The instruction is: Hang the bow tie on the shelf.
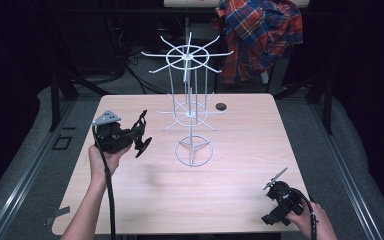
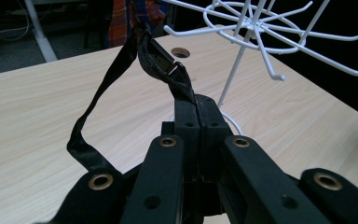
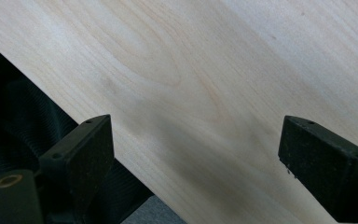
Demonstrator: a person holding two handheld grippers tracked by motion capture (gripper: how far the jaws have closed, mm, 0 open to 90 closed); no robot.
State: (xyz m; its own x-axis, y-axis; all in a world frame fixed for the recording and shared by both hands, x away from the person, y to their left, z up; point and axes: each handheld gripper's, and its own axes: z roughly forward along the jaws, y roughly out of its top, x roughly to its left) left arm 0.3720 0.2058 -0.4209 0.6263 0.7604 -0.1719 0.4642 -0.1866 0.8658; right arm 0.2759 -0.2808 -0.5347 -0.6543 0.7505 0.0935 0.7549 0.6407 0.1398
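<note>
1. Toward the left edge of the table, a black strap hangs in a loop from the left gripper, whose jaws are pressed together on it.
2. In the left gripper view the strap rises from the closed jaw tips, bends over at a small buckle-like piece, and drops down the left side of the gripper in a loose curve.
3. Just beside that gripper, near the middle of the table, stands a white wire rack with a ring base, a centre post and two tiers of hooked spokes; the strap is close to its lower spokes but apart from them.
4. A small round hole sits near the far edge, behind the rack.
5. By the near right corner the right gripper is held low over the wood, its jaws spread wide and holding nothing.
6. Beyond the far edge, a plaid shirt hangs.
</note>
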